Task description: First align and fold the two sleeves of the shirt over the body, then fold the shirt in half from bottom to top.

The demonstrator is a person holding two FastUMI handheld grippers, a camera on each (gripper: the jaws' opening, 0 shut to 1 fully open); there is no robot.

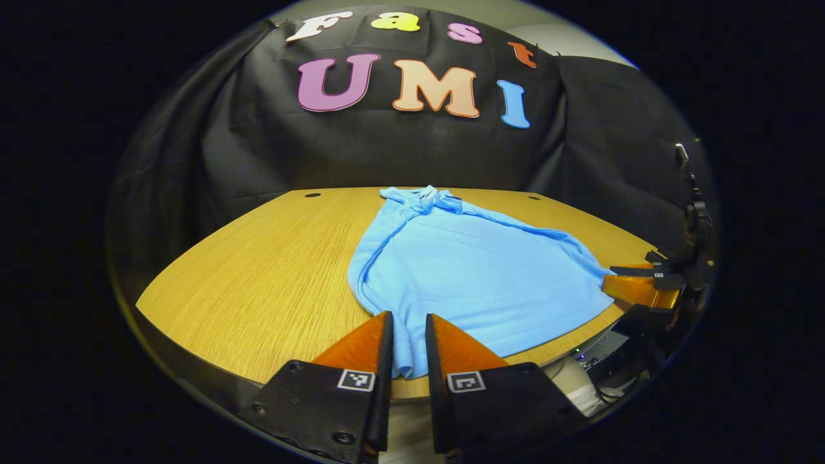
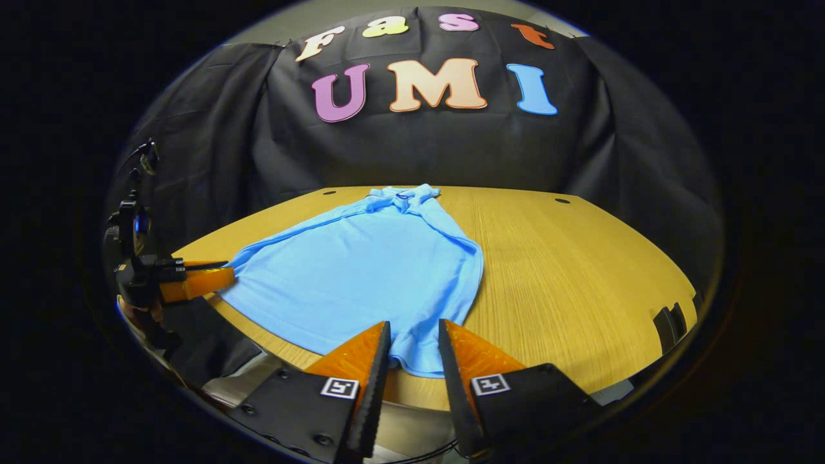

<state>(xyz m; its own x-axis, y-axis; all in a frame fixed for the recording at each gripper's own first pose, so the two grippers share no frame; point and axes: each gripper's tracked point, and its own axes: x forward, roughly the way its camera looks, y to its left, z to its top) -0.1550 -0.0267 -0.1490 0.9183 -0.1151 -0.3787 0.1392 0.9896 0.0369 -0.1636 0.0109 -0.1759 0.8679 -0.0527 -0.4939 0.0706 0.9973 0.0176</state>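
On the wooden tabletop (image 1: 258,283) lies the blue shirt (image 1: 464,270), sleeves folded in, collar toward the booth wall. Left tongs (image 1: 408,322) and right tongs (image 2: 414,328) each straddle a bottom hem corner at the near edge, fingers slightly apart, not yet clamped.

Shirt (image 1: 464,270): soft knit cloth, matt, smooth with a few light creases, stitched hem along the near edge. Table (image 1: 258,277): wood-grain top, fine straight grain, satin finish with a mild sheen, dark edge band. Booth wall (image 2: 451,154): black cloth, matt, loosely draped and wrinkled. Left gripper (image 1: 408,322) and right gripper (image 2: 414,330): hard matt plastic bodies, ribbed finger faces, paper-like printed marker squares.
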